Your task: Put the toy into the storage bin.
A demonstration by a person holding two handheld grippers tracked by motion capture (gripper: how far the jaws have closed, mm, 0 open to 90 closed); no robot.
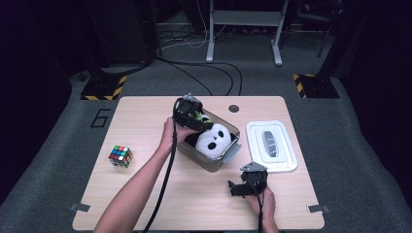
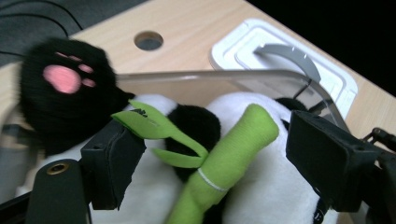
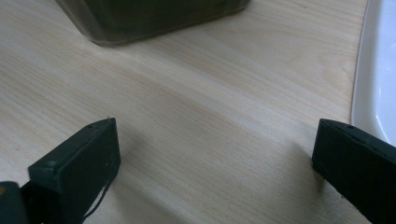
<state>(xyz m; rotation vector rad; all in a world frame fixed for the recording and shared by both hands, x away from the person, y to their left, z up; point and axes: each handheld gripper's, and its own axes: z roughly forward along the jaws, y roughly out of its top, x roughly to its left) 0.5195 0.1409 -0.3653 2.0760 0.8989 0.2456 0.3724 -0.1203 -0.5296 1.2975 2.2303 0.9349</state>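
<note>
Plush panda [image 1: 212, 139] with green bamboo [image 2: 224, 161], lying in clear box [image 1: 221, 160]

Black-white panda [image 1: 214, 138], green bamboo [image 2: 229, 158], pink paw pad [image 2: 63, 78], multicoloured cube [image 1: 120, 156].

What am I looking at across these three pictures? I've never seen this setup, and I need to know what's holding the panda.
No robot here: a person works at a wooden table with a two-jaw tool in each hand. The high view looks down from above. The other two come from cameras riding on each tool, looking along its black jaws.

The left tool reaches into a clear plastic box that holds a plush panda. Its jaws stand open on either side of the panda's green bamboo stalk, not pressing it, so nothing is held.

The right tool rests open near the table, empty. Beside the box lies its white lid; a colour cube sits at the left.
</note>
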